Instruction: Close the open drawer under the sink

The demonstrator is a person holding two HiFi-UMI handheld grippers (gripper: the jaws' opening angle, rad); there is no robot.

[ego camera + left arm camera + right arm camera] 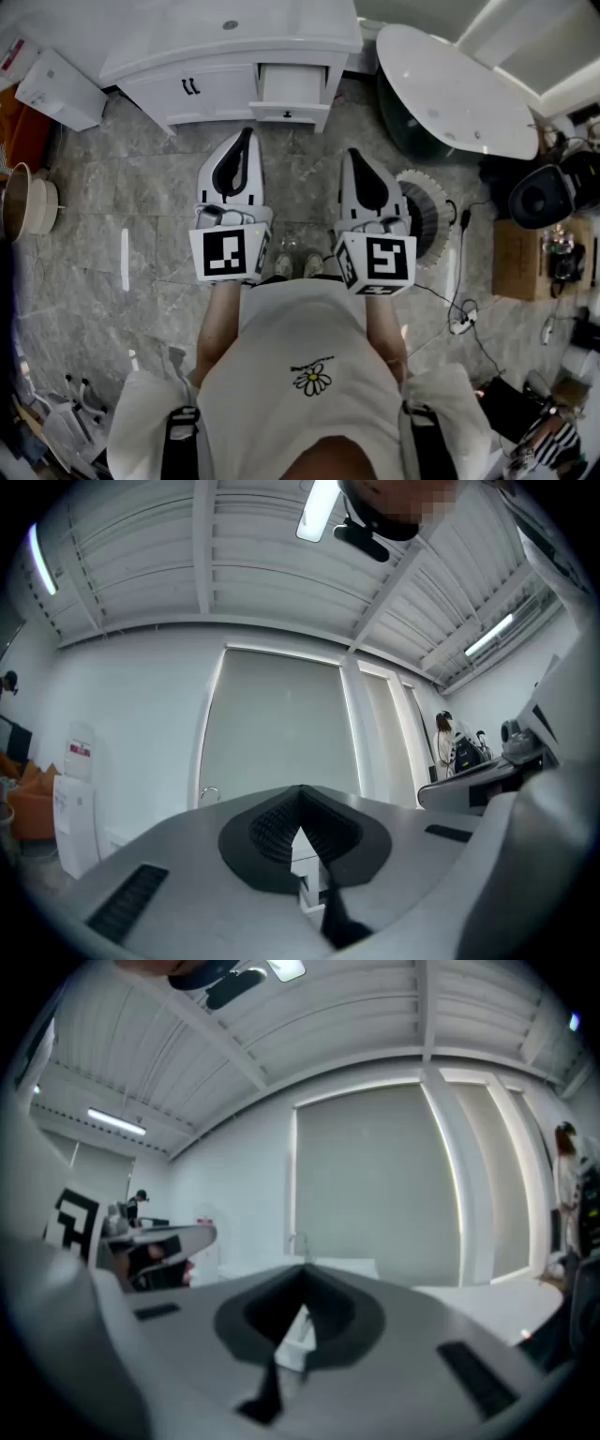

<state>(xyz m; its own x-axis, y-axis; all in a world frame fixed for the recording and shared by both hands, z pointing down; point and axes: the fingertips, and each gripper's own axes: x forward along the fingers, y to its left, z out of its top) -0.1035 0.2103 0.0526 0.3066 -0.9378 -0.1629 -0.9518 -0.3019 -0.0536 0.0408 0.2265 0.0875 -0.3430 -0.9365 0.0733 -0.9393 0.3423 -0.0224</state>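
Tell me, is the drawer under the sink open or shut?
Open: the drawer juts out from the white cabinet, its inside visible from above in the head view.

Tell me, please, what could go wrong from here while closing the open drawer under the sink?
1. The left gripper and right gripper are both shut, with narrow tips. A push beside the small knob could slip off the drawer front or skew it.
2. Stepping forward, a foot might catch the round ribbed object on the floor to the person's right.
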